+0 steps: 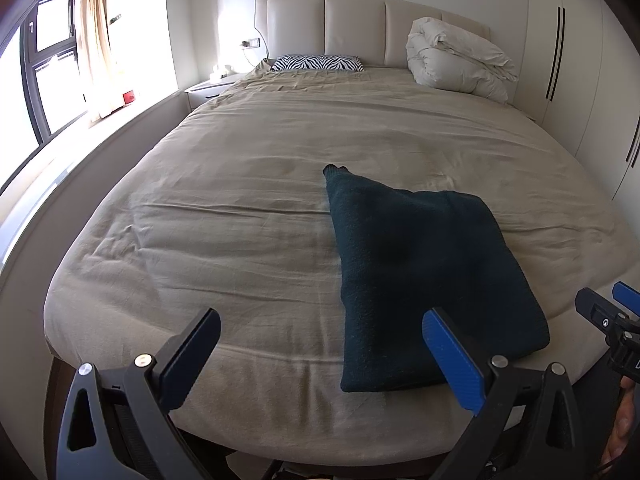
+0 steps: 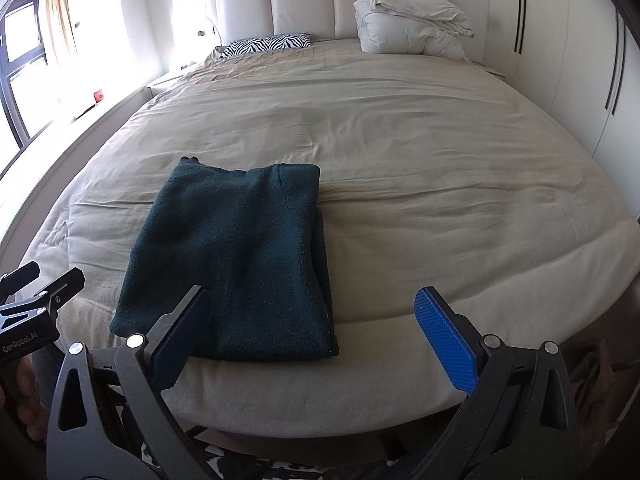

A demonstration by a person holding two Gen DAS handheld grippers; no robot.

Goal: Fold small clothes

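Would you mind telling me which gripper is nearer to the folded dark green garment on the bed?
Hard to call, about equal. The left gripper is open at the garment's near left corner; the right gripper is open at its near right corner. Neither touches it.

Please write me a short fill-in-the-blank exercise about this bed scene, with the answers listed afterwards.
1. The dark green garment lies folded on the ____.
2. The pillow by the headboard has a ____ pattern.
3. Both the left gripper and the right gripper are ____ and hold nothing.
4. The rolled white duvet sits at the ____ of the bed.

Answers: bed; zebra; open; head
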